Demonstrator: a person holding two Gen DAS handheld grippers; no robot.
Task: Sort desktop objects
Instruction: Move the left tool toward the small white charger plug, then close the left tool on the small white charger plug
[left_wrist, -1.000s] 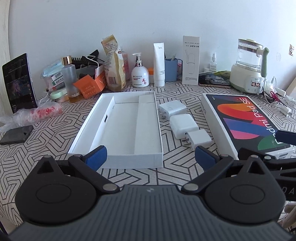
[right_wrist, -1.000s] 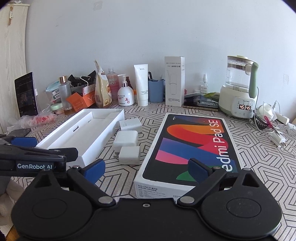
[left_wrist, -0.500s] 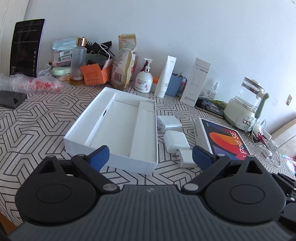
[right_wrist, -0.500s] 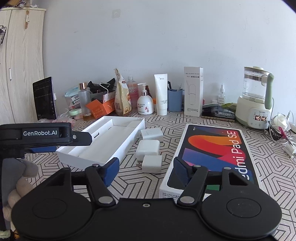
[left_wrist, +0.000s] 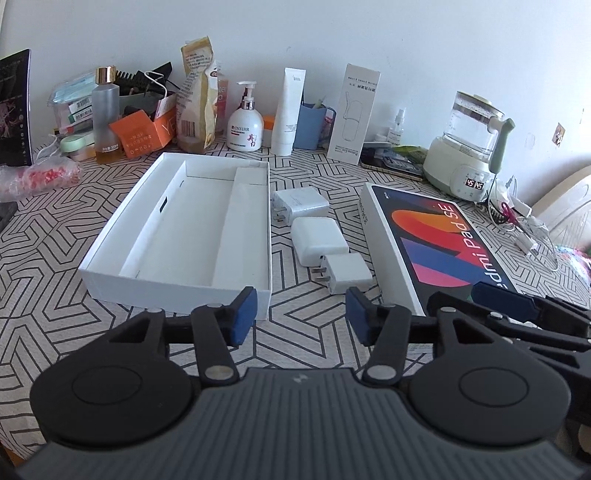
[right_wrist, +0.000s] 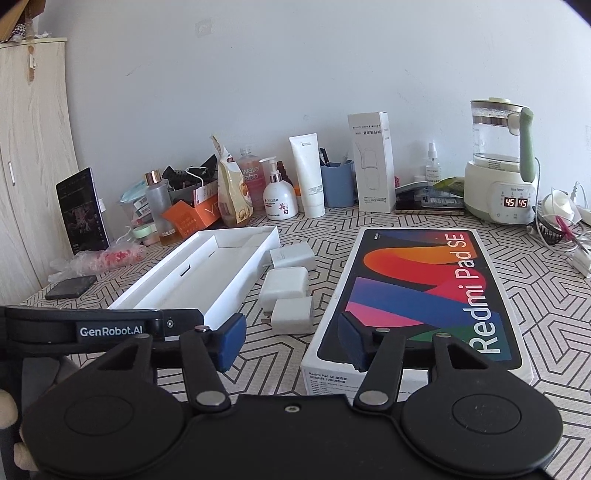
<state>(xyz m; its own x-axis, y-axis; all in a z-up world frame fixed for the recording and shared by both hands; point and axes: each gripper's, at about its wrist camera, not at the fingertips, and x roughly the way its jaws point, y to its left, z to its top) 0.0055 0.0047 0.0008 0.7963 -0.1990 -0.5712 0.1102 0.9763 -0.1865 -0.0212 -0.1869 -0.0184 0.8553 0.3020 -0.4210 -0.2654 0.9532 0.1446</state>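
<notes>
An open white box tray (left_wrist: 110, 275) (right_wrist: 218, 314) lies on the patterned table. Three white chargers lie in a row to its right: a far one (left_wrist: 301, 203) (right_wrist: 291, 257), a middle one (left_wrist: 319, 240) (right_wrist: 283, 287) and a near one (left_wrist: 347, 273) (right_wrist: 292, 315). The dark Redmi Pad SE box lid (left_wrist: 439, 243) (right_wrist: 424, 295) lies right of them. My left gripper (left_wrist: 300, 319) is open and empty, near the tray's front right corner. My right gripper (right_wrist: 291, 341) is open and empty, before the near charger; its blue fingertip (left_wrist: 502, 297) shows in the left wrist view.
Bottles, a snack bag (left_wrist: 195, 96), an orange carton (left_wrist: 142, 136), a white tube (left_wrist: 290, 110), a blue cup (left_wrist: 312, 125) and a tall white box (left_wrist: 354, 114) line the back wall. A kettle (left_wrist: 469, 144) and cables (left_wrist: 517, 221) stand far right. A tablet (right_wrist: 83, 210) leans far left.
Both grippers' jaws have narrowed from wide open to partly open. The left gripper has swung back to the right toward the chargers; the right gripper has moved a little closer to them.
</notes>
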